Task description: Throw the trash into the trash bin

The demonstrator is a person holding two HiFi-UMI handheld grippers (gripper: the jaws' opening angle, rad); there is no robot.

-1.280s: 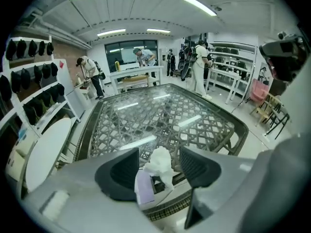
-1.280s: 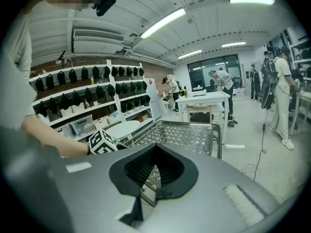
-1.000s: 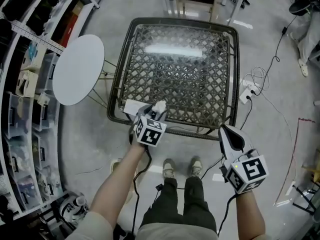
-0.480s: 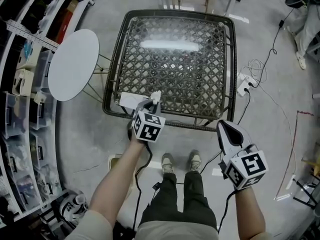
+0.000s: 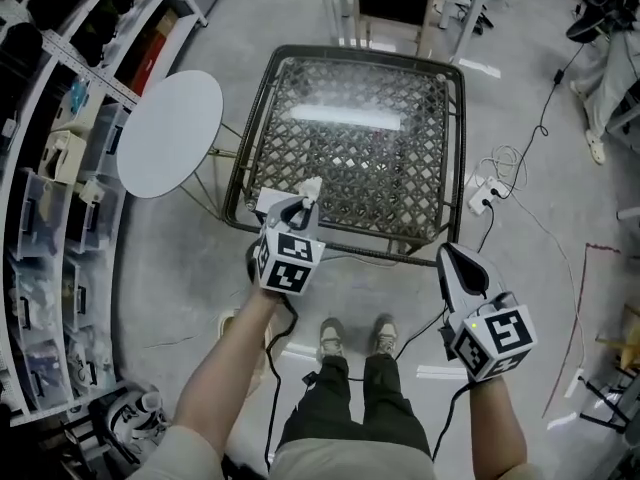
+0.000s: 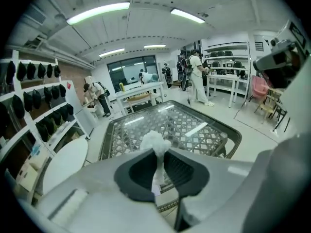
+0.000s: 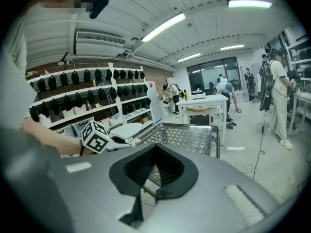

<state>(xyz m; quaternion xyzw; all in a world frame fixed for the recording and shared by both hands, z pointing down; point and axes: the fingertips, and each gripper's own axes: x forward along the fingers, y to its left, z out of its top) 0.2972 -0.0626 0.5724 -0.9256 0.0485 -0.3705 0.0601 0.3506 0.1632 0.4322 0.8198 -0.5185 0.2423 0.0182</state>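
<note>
left gripper [image 5: 303, 201]: jaws have just been closing and are now pinched onto a crumpled white tissue [image 5: 311, 187]. The left gripper view shows the wad bunched up above the pads, with a thin twisted tail clamped between them. The tissue is off the surface, held in the air over the near-left corner of the glass-topped wicker table [image 5: 360, 158], just inside the near edge, and the gripper is angled down toward the table. right gripper [image 5: 450, 258]: jaws together, nothing between them. It sits off the near-right corner of the table, outside the rim and over the floor [image 5: 560, 298], pointing toward the table. The right gripper view looks through the pad hollow onto the table's lattice weave and picks up the left gripper's marker cube [image 7: 95, 136] on its left side. The two grippers are well apart, one at each near corner. A round white side table [image 5: 170, 133] stands just beside the table's left edge, with shelving [image 5: 50, 168] running along the wall beyond it. A white power strip [image 5: 483, 196] with loose cables lies on the floor off the table's right edge. The person's shoes [image 5: 330, 340] are on the floor just short of the near edge, between the two grippers. A chair frame [image 5: 395, 3] stands past the far edge. The left gripper view also shows people [image 6: 197, 76] standing at benches in the background.
</note>
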